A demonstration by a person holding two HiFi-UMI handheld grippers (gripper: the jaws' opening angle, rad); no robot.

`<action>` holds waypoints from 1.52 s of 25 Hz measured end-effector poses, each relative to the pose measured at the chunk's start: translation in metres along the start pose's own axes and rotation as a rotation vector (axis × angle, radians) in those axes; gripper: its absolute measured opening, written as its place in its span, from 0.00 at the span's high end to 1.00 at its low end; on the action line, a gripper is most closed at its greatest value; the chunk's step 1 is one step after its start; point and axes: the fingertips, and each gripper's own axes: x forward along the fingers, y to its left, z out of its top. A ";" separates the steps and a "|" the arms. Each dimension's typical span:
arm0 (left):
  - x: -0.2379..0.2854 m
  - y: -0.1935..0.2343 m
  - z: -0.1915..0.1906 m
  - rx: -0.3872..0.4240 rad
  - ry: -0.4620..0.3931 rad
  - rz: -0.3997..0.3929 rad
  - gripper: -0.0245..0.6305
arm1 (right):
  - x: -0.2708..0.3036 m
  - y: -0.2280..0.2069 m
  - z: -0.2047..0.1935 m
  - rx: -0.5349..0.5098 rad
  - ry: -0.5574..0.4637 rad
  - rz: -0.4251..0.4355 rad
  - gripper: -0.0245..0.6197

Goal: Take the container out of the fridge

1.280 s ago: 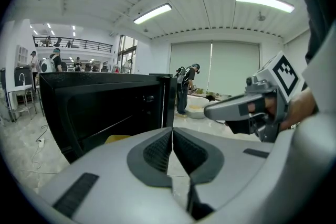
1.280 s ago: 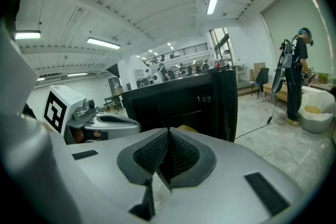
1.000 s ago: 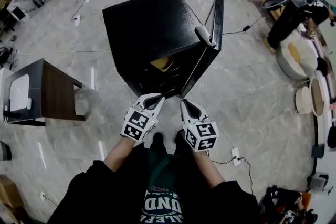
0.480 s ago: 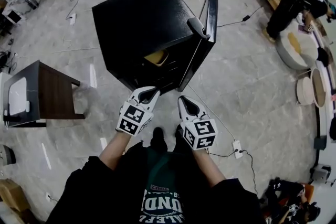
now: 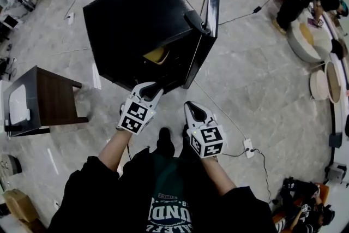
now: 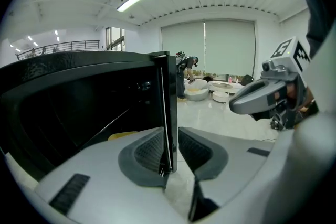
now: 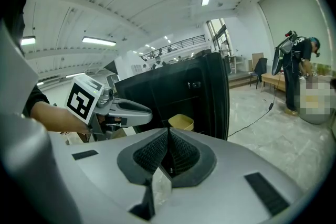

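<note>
Yellow container (image 5: 155,55) sits inside the open black fridge (image 5: 136,19). Jaws of the left hand-held gripper (image 5: 155,87) have just been opening; the door (image 5: 210,3) edge shows between them, ungripped. Jaws of the right hand-held gripper (image 5: 190,105) are together, empty.

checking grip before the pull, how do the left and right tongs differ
Left tongs have just been opening, jaws apart with the fridge door's edge showing in the gap; right tongs are shut and empty. Left tongs sit nearer the fridge than the right tongs. Both point toward it.
</note>
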 end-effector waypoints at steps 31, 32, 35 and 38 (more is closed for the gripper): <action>0.099 0.035 -0.046 0.189 0.253 0.044 0.67 | -0.017 -0.078 -0.025 0.090 0.064 -0.084 0.91; 0.102 0.037 -0.048 0.192 0.260 0.045 0.67 | -0.017 -0.080 -0.025 0.092 0.064 -0.086 0.91; 0.112 0.040 -0.050 0.204 0.274 0.045 0.67 | -0.017 -0.085 -0.026 0.097 0.067 -0.090 0.91; 0.121 0.044 -0.053 0.211 0.290 0.048 0.67 | -0.017 -0.088 -0.026 0.103 0.070 -0.094 0.91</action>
